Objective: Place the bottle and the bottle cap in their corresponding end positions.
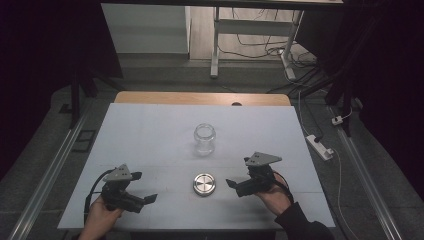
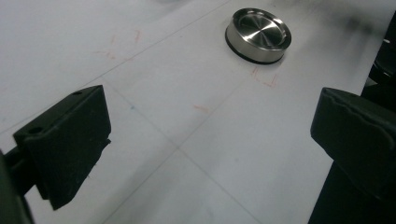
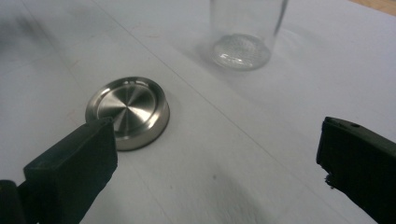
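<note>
While both stand with jaws spread wide and hold nothing, the left gripper (image 1: 142, 196) and right gripper (image 1: 239, 186) flank the round brushed-steel lid (image 1: 204, 184), which lies flat on the white table sheet (image 1: 150, 135) between them, touching neither. Beyond the lid, the clear empty glass jar (image 1: 204, 138) stands upright, near it yet apart.

Light: dim room, white table (image 1: 150, 130) brightest
Glare: soft sheen on lid (image 3: 128, 111)
Focus: near jaws blurred
Shadows: faint, soft
</note>
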